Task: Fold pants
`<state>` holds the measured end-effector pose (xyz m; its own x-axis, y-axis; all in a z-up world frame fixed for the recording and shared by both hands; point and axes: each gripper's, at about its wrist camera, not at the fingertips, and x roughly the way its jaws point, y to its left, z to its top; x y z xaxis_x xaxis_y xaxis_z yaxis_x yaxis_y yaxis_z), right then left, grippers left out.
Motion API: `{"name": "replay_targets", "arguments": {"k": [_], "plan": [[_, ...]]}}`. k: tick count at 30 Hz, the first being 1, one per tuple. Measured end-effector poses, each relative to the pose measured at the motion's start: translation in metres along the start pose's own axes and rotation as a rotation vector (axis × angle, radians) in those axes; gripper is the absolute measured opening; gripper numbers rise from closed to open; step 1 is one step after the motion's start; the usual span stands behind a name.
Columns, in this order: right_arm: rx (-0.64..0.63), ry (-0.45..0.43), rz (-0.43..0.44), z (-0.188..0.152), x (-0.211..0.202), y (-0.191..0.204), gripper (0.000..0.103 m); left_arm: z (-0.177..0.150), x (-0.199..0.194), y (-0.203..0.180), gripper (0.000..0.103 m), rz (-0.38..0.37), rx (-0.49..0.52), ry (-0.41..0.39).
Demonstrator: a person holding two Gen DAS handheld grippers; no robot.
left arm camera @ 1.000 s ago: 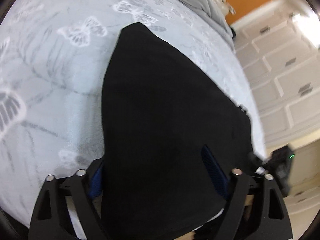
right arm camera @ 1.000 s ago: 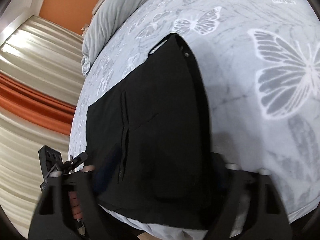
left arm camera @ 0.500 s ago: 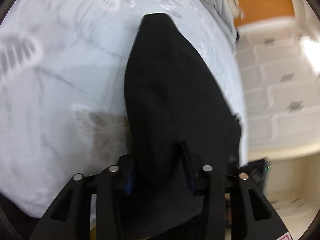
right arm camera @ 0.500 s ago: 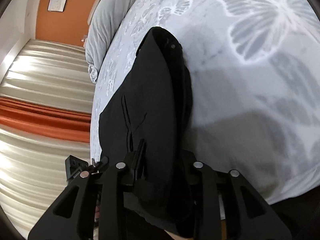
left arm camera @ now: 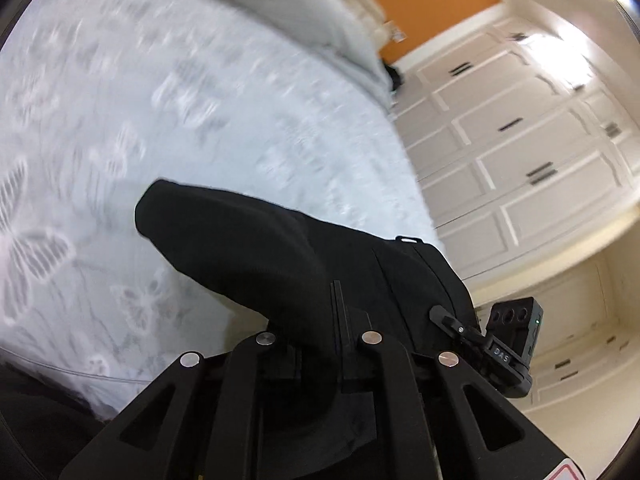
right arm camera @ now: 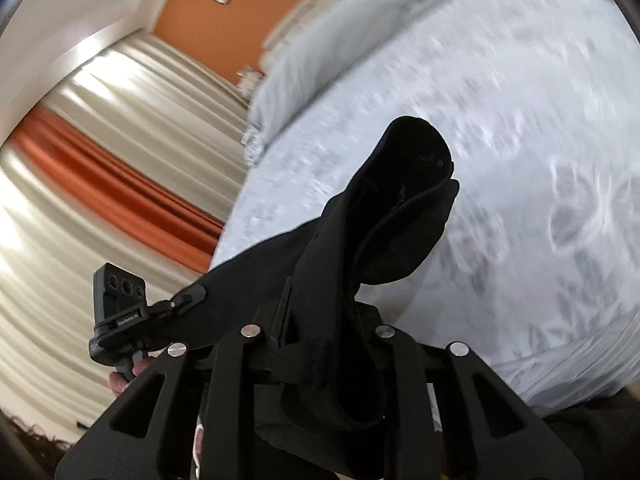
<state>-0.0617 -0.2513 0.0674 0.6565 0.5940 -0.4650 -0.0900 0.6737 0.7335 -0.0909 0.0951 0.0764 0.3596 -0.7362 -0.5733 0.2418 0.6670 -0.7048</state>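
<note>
Left tool (left arm camera: 318,330) and right tool (right arm camera: 316,322) both clamped on limp matte black pants (left arm camera: 248,240), butterfly-print bedspread (left arm camera: 120,120) beneath

Left gripper (left arm camera: 318,334) clamped tight on black pants (left arm camera: 240,236), raised above bed edge. Right gripper (right arm camera: 316,328) likewise clamped on pants. Both side by side, fingers forward.

A bed (left arm camera: 200,92) in a pale butterfly-print cover is bearing a grey bolster (left arm camera: 288,4) along its far edge, with black pants (left arm camera: 248,240) draping onto it.
</note>
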Motion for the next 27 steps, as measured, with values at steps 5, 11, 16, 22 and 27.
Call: {"name": "replay_targets", "arguments": {"k": [5,11,16,22,27], "plan": [[-0.127,-0.102,0.066,0.037,-0.040,0.051,0.021,0.026,-0.059,-0.045,0.008,-0.050,0.098,-0.104],[-0.291,-0.235,0.127,0.107,-0.059,0.110,0.021,0.077,-0.110,-0.104,0.008,-0.072,0.261,-0.254],[-0.387,-0.337,0.161,0.163,-0.059,0.142,0.022,0.126,-0.133,-0.146,0.008,-0.066,0.373,-0.368],[-0.444,-0.463,0.197,0.241,-0.037,0.145,0.023,0.191,-0.134,-0.173,0.009,-0.044,0.488,-0.508],[-0.396,-0.466,0.177,0.293,0.026,0.090,0.026,0.250,-0.092,-0.155,0.011,-0.014,0.528,-0.558]]}}
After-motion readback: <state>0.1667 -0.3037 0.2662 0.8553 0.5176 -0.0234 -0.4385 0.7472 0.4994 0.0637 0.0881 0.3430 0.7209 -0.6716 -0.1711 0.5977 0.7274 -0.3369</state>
